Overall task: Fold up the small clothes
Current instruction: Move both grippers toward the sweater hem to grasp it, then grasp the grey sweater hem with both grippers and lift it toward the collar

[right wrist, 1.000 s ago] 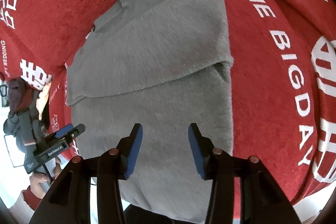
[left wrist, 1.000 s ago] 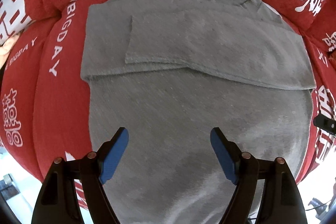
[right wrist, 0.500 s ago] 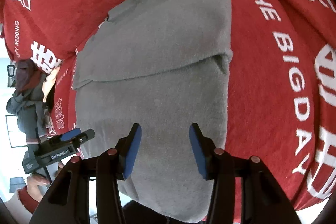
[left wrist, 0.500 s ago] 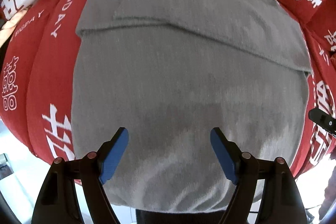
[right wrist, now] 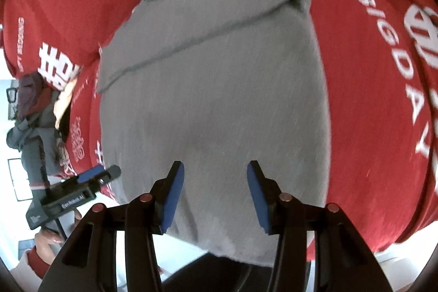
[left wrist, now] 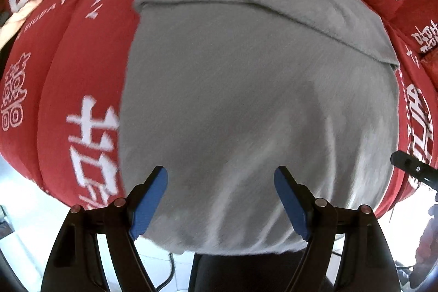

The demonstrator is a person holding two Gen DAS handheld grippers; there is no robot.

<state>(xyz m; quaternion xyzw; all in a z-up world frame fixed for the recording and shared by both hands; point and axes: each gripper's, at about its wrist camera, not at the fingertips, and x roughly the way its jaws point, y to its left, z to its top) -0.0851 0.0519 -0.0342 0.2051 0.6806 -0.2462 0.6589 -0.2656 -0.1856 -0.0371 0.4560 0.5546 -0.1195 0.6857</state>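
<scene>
The blue-padded fingers (left wrist: 149,200) of the left gripper (left wrist: 220,200) stand wide apart at the bottom of the left wrist view, holding nothing, with the grey sweater (left wrist: 246,100) filling the frame above and between them. The fingers (right wrist: 172,196) of the right gripper (right wrist: 215,196) are also apart and empty, though set closer together, low in the centre of the right wrist view.

The grey sweater lies flat on a red cover (left wrist: 68,89) printed with white letters and characters. In the left wrist view its collar sits at the top of the frame, right of centre, and a sleeve is folded across the upper part of the body, its edge running as a diagonal line from upper left down to the right edge. The hem curves along the bottom of the frame, just behind the finger pads, and hangs at the front edge of the cover.

In the right wrist view the sweater (right wrist: 219,73) runs from the top centre down to the bottom, with the red cover (right wrist: 369,100) to its right. The left gripper (right wrist: 79,190) shows at lower left, beside the sweater's left edge.
</scene>
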